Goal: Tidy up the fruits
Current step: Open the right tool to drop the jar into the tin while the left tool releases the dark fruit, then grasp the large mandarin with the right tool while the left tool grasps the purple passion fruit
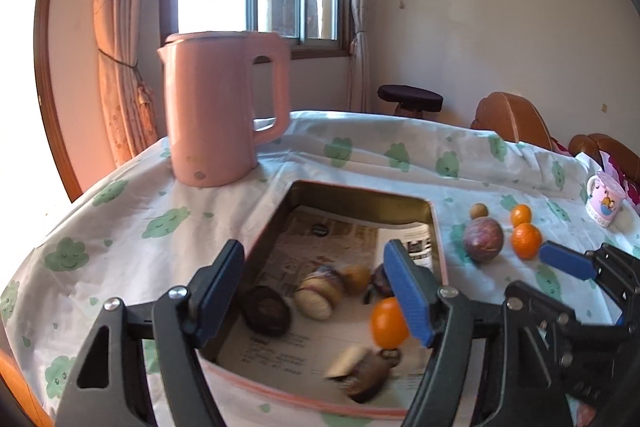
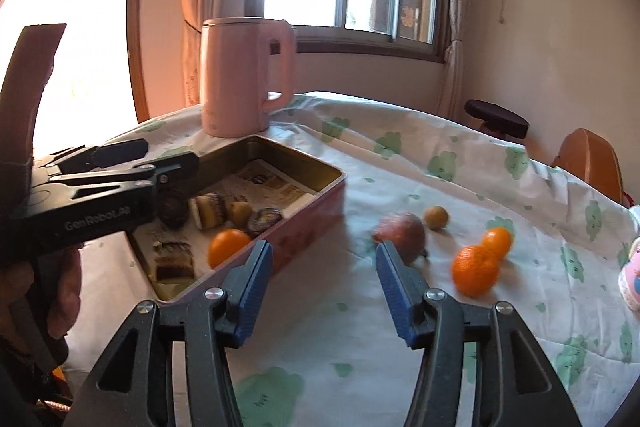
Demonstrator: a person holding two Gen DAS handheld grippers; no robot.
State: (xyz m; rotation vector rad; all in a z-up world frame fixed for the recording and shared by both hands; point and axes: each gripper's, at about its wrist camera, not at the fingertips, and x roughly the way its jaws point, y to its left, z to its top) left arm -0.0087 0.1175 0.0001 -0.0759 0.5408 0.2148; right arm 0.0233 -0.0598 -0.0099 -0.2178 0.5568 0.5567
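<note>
Fruits lie in two groups on a round table under a white cloth printed with green clouds (image 2: 400,163). Nearest, the right gripper (image 2: 324,291) hangs over bare cloth with its blue-padded fingers apart and nothing between them. The left gripper (image 1: 316,291), its fingers also spread and empty, hovers above a rectangular gold-lined tin box with pink sides (image 2: 320,203); its black body reads "GenRobot.AI" in the right wrist view. Inside the box, on printed paper too small to read, sit an orange mandarin (image 1: 387,323), a dark round fruit (image 1: 266,311), a small yellowish fruit (image 2: 240,213) and several striped brown pieces. To the right of the box, on the cloth, rest a reddish-purple round fruit (image 1: 483,239), two loose mandarins (image 1: 526,239) just beside each other, and a small tan fruit (image 1: 478,211). Farther right stands a cartoon-printed cup (image 1: 604,203). Beyond the box stands a pink electric kettle (image 1: 224,111), with a window behind it.
</note>
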